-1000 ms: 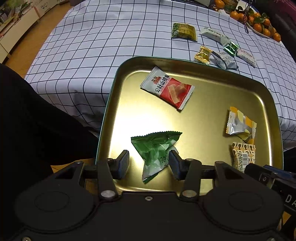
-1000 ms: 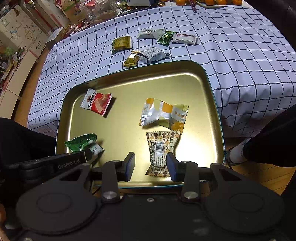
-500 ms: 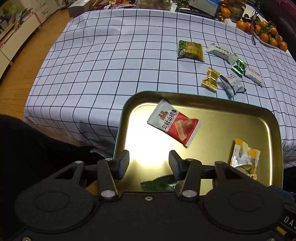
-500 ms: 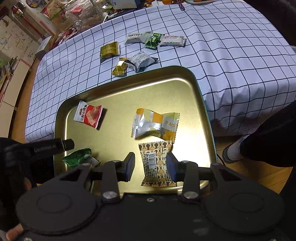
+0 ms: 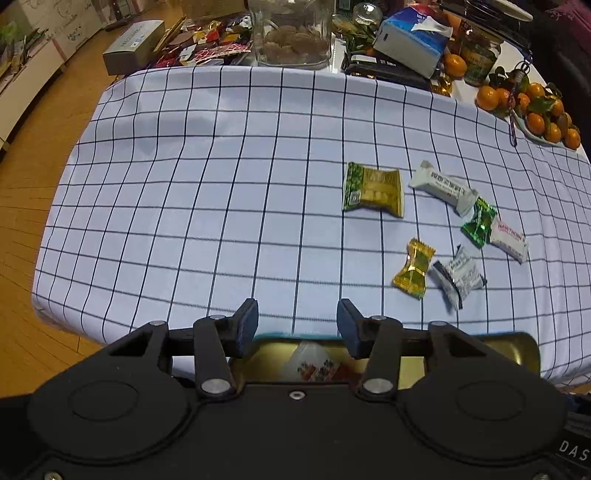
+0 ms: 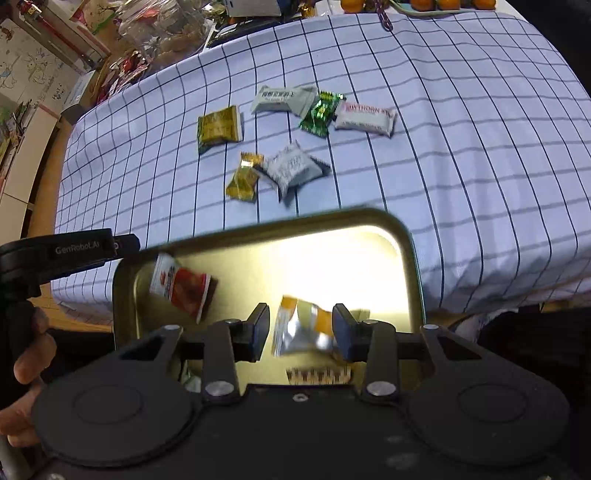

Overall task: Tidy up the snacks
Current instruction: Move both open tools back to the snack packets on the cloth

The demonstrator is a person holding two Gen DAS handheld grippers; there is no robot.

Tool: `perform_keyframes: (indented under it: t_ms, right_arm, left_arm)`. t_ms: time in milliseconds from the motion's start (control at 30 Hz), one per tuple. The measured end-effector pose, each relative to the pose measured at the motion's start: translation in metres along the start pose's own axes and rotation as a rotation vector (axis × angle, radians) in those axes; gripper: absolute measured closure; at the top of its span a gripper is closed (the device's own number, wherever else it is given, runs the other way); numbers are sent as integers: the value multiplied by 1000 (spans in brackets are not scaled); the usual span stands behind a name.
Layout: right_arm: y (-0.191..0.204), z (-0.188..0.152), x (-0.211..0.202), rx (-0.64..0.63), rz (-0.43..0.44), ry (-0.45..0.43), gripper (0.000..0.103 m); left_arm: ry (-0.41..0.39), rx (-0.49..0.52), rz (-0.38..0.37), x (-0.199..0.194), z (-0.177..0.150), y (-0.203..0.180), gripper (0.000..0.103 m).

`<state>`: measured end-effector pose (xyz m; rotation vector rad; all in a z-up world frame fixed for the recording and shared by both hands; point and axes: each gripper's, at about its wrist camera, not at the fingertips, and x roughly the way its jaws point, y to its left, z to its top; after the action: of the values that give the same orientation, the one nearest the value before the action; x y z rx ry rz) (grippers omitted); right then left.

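Observation:
A gold metal tray (image 6: 408,258) sits at the near edge of the checked tablecloth (image 5: 221,184). It holds a red snack packet (image 6: 183,286), an orange-and-silver packet (image 6: 301,326) and a brown patterned packet (image 6: 317,374). Several wrapped snacks lie on the cloth beyond it: a green-gold packet (image 5: 373,190), a white bar (image 5: 443,186), a small green packet (image 5: 479,221), a Hawthorn bar (image 5: 509,236), a gold candy (image 5: 413,267) and a grey packet (image 5: 458,275). My left gripper (image 5: 297,325) is open and empty above the tray's far rim. My right gripper (image 6: 299,328) is open over the tray.
Boxes, a glass jar (image 5: 291,33), a tissue box (image 5: 413,37) and a plate of oranges (image 5: 532,107) crowd the far side of the table. Wooden floor (image 5: 22,221) lies to the left. The left gripper's body (image 6: 55,254) shows at the tray's left.
Both grippers have lifted and tilted up toward the table. The green packet in the tray has dropped out of view. Both stayed open.

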<state>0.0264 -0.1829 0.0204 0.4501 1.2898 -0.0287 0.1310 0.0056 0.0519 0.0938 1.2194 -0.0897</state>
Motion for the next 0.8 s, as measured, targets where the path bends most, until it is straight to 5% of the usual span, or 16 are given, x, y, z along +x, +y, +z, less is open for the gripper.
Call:
perform_keyframes:
  t_ms: [433,800]
  right_arm:
    - [10,122,28,-17,-105,-12,63]
    - [9,132,79,34,-118,139,63]
  left_arm:
    - [43,37,18,37,72,-19,48]
    - [161,18,-4,73,84,-20,48]
